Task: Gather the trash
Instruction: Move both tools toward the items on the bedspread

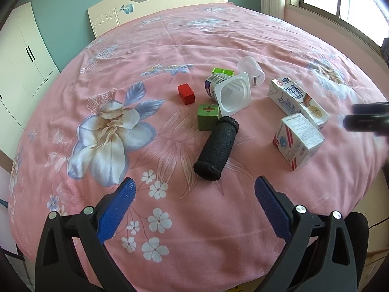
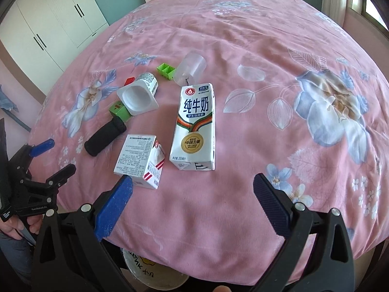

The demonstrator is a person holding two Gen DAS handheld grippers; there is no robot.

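A: Left wrist view: how is the left gripper set?

B: Its jaws are spread wide, with nothing held or touched; the black foam roll is seen just beyond them, near the bed's front edge.

A: Right wrist view?

B: The right gripper is likewise fully spread and empty. The small carton is found just beside its left fingertip, the milk carton beyond.

A bed under a pink floral sheet carries a tall milk carton lying flat, a smaller carton just beside it, a tipped yogurt cup, a black foam roller, a clear cup, green and red blocks
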